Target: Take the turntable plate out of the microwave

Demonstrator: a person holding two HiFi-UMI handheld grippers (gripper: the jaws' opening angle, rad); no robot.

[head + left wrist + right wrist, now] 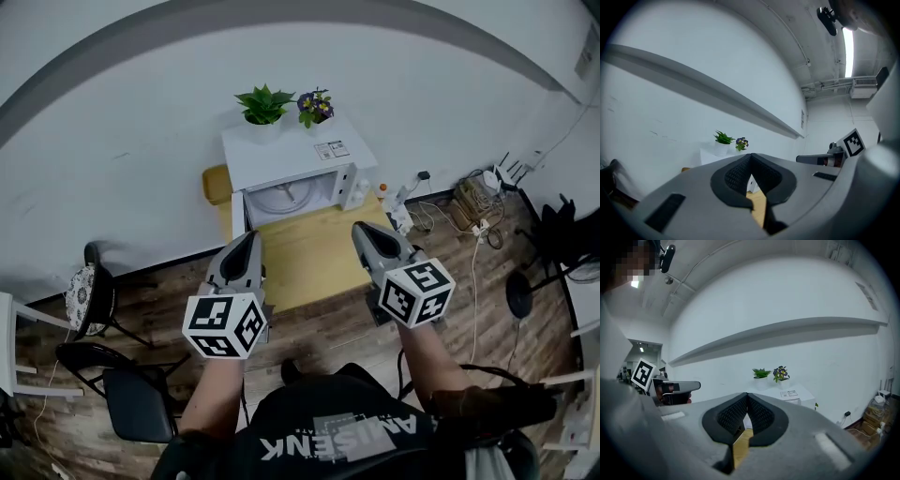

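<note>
**Facing the open microwave, both sets of fingers closed and empty**

Holding both tools out in front of me, I look down on the white microwave (295, 169), which stands at the far end of a light wooden table (319, 258) against the wall. Its door (238, 217) hangs open on the left side. The turntable plate (281, 199) lies flat inside the microwave's cavity, a pale round disc seen through the opening.

My left gripper (249, 239) hovers over the table in front of the microwave's door side. Its fingers (736, 176) are pressed together with nothing between them. My right gripper (362, 230) is in front of the microwave's right half, and its fingers (759, 414) are also closed on nothing. Neither touches the microwave or the plate, and both are apart from it. Each tool carries a cube of black-and-white square markers nearest me.

On top of the microwave, toward its back edge, stand a green potted plant (263, 105) and, just to its right, a pot of purple flowers (315, 106). A white label (332, 150) is stuck on the top near the microwave's right front corner, but its print is too small to read. My black shirt (328, 431) bears white lettering, upside down from here and partly hidden, so I cannot read it with certainty.

Cables (469, 202) lie on the wood floor to the right of the microwave. Black chairs (131, 394) stand to its left, nearer me.
</note>
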